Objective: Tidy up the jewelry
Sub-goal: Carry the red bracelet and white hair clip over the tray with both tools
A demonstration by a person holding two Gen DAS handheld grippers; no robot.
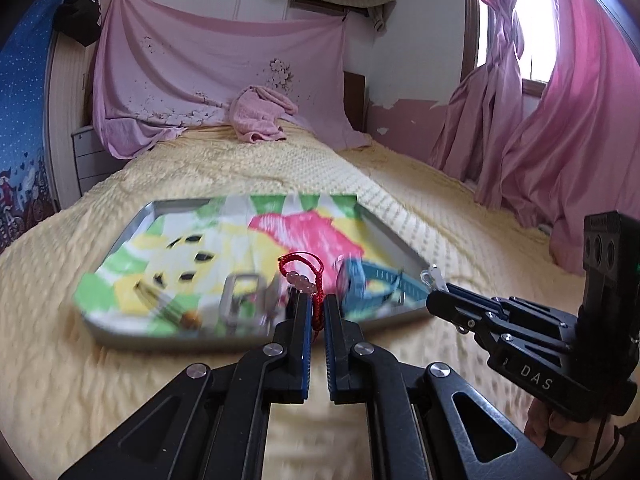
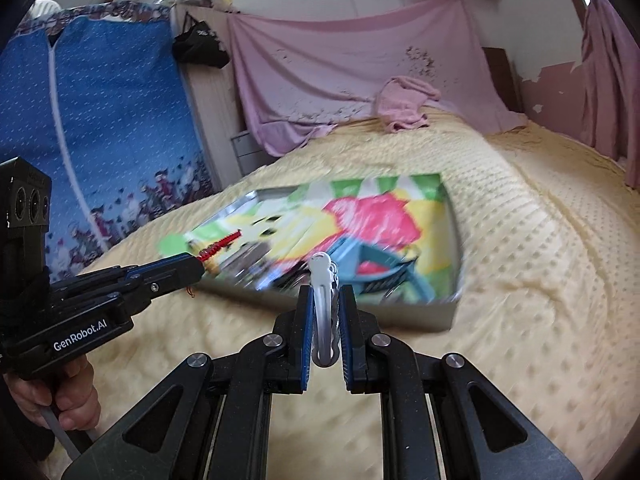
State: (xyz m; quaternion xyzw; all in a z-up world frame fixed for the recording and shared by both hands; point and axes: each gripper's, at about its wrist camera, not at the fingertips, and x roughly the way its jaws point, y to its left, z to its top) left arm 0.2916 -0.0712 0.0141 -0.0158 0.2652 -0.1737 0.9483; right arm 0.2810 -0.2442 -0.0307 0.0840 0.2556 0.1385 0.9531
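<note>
My left gripper [image 1: 318, 300] is shut on a red cord bracelet [image 1: 301, 272] with pink beads, held above the near edge of a metal tray [image 1: 132, 222] with a colourful cartoon lining. It also shows in the right wrist view [image 2: 196, 266] with the red bracelet [image 2: 220, 245] sticking out. My right gripper [image 2: 325, 300] is shut on a white hair clip [image 2: 323, 280], just before the tray's [image 2: 448, 316] near edge. In the left wrist view the right gripper [image 1: 436, 300] holds the clip [image 1: 433, 276] at the tray's right corner. A blue watch strap [image 1: 376, 284] and a silver buckle-like piece [image 1: 244, 300] lie in the tray, blurred.
The tray lies on a bed with a yellow textured blanket [image 1: 460, 248]. A pink towel [image 1: 260, 114] lies at the head of the bed under a hung pink sheet [image 1: 220, 60]. Pink curtains [image 1: 560, 120] hang at the right; a blue wardrobe cover [image 2: 100, 120] stands at the left.
</note>
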